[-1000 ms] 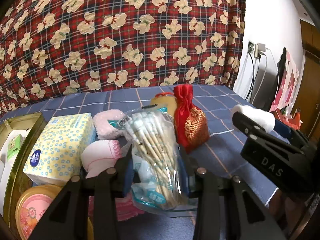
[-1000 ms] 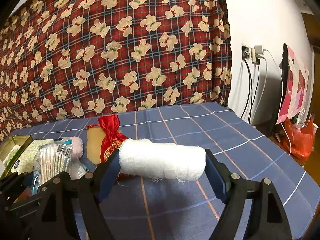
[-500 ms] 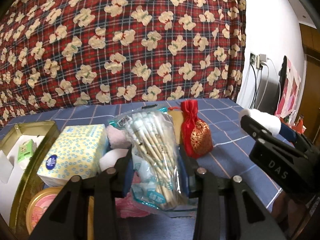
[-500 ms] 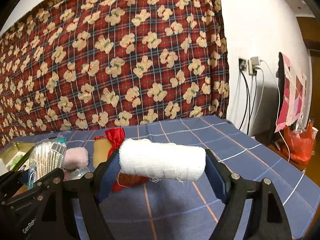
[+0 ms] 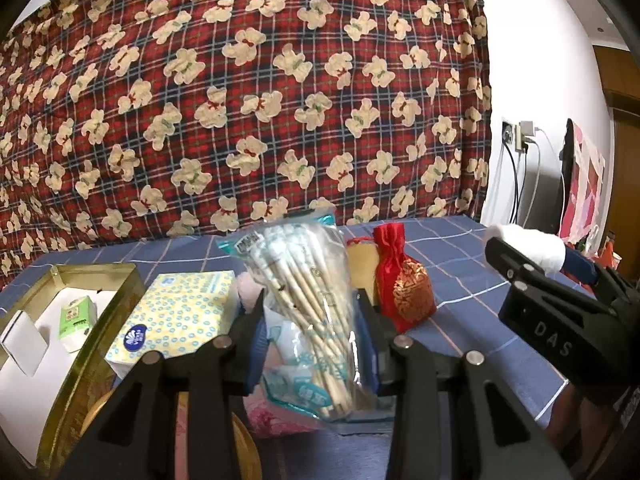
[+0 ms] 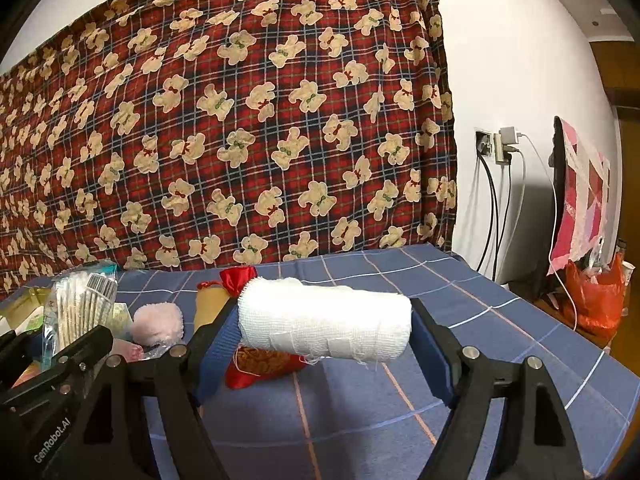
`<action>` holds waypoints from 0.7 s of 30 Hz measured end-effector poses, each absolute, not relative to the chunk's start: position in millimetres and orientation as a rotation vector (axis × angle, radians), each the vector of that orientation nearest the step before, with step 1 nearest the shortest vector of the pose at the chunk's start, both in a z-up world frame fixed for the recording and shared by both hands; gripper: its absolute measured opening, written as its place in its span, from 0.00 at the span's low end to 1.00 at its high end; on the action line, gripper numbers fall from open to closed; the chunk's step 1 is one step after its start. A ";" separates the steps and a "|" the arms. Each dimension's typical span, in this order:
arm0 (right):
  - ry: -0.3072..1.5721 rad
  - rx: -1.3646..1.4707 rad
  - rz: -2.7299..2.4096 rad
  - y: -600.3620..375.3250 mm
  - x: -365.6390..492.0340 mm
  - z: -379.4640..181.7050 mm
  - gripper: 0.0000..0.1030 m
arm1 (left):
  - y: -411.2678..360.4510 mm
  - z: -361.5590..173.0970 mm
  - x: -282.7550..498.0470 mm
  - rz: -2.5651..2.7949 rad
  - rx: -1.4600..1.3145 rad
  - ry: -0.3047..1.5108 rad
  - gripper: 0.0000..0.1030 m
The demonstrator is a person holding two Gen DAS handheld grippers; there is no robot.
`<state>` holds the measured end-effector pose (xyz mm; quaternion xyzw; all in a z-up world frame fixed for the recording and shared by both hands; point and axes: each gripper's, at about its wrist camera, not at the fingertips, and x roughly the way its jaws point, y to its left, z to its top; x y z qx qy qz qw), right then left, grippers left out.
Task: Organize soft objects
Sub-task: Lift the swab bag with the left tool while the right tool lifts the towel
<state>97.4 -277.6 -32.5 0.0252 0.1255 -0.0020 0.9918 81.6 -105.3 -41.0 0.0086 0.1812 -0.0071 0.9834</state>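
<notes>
My left gripper is shut on a clear bag of cotton swabs and holds it upright above the blue checked table. My right gripper is shut on a white gauze bandage roll held crosswise between its blue pads; the roll also shows at the right of the left wrist view. A red and gold drawstring pouch stands on the table behind the swabs, with a yellow item beside it. A pink fluffy pad lies left of the pouch.
A gold tin tray at the left holds a white box and a small green pack. A yellow tissue pack lies beside it. A round gold lid sits near the front. A bear-print plaid cloth hangs behind. Cables and a wall socket are at the right.
Both grippers have risen with their loads, so the table and the items on it sit lower in both views. Neither grip has changed.
</notes>
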 end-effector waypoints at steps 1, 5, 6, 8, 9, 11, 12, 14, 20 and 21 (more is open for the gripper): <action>0.248 0.049 -0.004 -276.4 96.7 -32.3 0.79 | -104.0 -40.7 80.9 -0.011 0.015 0.361 0.37; 0.244 0.049 0.009 -272.4 94.3 -32.5 0.79 | -102.3 -40.2 78.8 -0.008 0.013 0.351 0.37; 0.244 0.049 0.013 -270.9 93.9 -32.4 0.79 | -101.3 -39.8 77.7 -0.009 0.013 0.344 0.37; 0.241 0.048 0.019 -268.2 92.8 -32.3 0.79 | -100.1 -38.9 75.4 -0.005 0.015 0.335 0.37; 0.239 0.051 0.021 -267.5 92.2 -32.2 0.79 | -99.7 -38.7 74.3 -0.004 0.014 0.332 0.37; 0.234 0.064 0.028 -267.1 90.7 -32.0 0.79 | -96.4 -37.8 72.8 0.004 0.009 0.326 0.37; 0.230 0.071 0.032 -267.0 89.4 -31.9 0.79 | -95.7 -37.8 71.6 0.006 0.006 0.322 0.37; 0.224 0.074 0.035 -264.8 88.2 -31.6 0.79 | -92.2 -37.1 68.5 0.018 0.004 0.311 0.37; 0.215 0.065 0.066 -251.3 85.9 -30.5 0.79 | -80.3 -35.7 58.8 0.047 -0.010 0.283 0.37; 0.216 0.063 0.070 -248.8 85.8 -30.7 0.79 | -78.7 -35.8 58.8 0.050 -0.013 0.284 0.37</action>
